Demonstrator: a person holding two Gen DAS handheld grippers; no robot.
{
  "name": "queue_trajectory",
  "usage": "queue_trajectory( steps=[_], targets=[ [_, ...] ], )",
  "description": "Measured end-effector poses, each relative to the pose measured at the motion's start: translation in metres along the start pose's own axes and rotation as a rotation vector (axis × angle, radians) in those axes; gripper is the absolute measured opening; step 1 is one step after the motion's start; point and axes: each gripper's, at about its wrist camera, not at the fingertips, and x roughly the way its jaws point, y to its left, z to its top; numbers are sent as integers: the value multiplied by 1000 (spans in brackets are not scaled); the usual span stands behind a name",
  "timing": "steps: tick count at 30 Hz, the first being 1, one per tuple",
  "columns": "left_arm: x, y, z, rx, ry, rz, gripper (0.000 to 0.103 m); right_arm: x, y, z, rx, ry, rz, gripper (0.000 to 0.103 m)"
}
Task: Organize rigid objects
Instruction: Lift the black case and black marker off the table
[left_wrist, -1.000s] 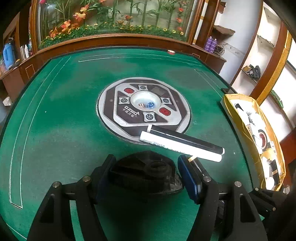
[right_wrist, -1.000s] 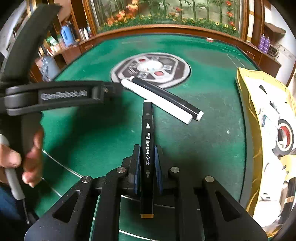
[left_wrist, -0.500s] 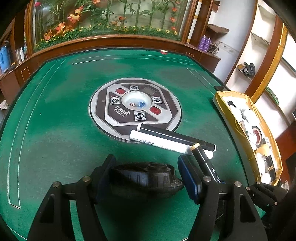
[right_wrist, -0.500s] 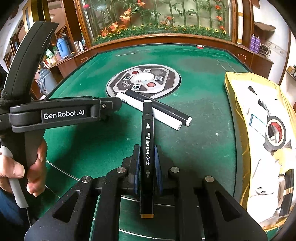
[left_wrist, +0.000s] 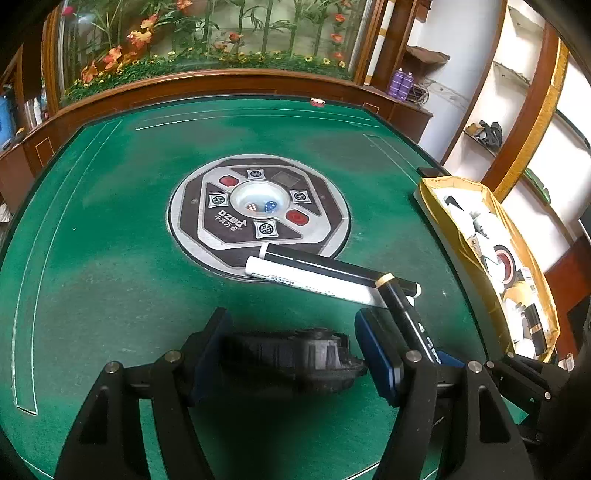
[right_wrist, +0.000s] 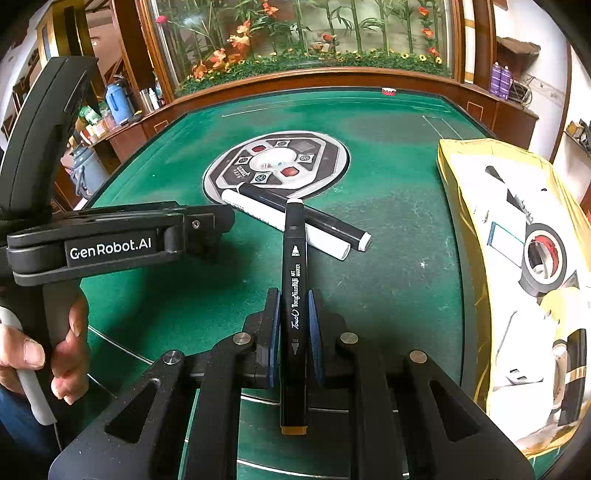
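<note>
Reading the left wrist view: the left gripper (left_wrist: 291, 347) stands half spread with a black ridged object (left_wrist: 295, 356) between its pads; whether the pads press on it I cannot tell.
Left view, markers: a white marker (left_wrist: 314, 282) and a black-barrelled marker (left_wrist: 332, 264) lie side by side on the green table (left_wrist: 110, 258), partly over the round control panel (left_wrist: 258, 214), ahead of the left gripper and a little to its right.
Left view, carried pen: the art marker (left_wrist: 404, 314) comes in from the right, its pale cap over the right ends of the lying pair.
Right wrist view, tool: the right gripper (right_wrist: 294, 328) is pressed together on the art marker (right_wrist: 294, 280), which runs straight ahead along the fingers, orange end toward the camera.
Right view, key relation: the lying pair slants from upper left to lower right, so the held pen's long axis crosses theirs; its far tip sits over the black one. In my judgement laying it alongside calls for a turn of the wrist. The right hand is the one placed for this.
Right view, surroundings: the yellow bag (right_wrist: 461, 192) lies to the right; a person's hand (right_wrist: 48, 354) grips the left tool's handle.
Change since earlier: the pen's tip, short of the pair a second ago, now overlaps them; both jaws match their earlier spacing.
</note>
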Motion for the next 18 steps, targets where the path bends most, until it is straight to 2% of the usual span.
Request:
queue_trajectory(
  steps=[14, 18],
  targets=[
    [-2, -6, -1, 11, 0, -16, 69, -2, 3, 1, 0, 0, -1, 14],
    [-5, -12, -2, 21, -9, -50, 69, -7, 2, 2, 6, -11, -3, 14]
  ],
)
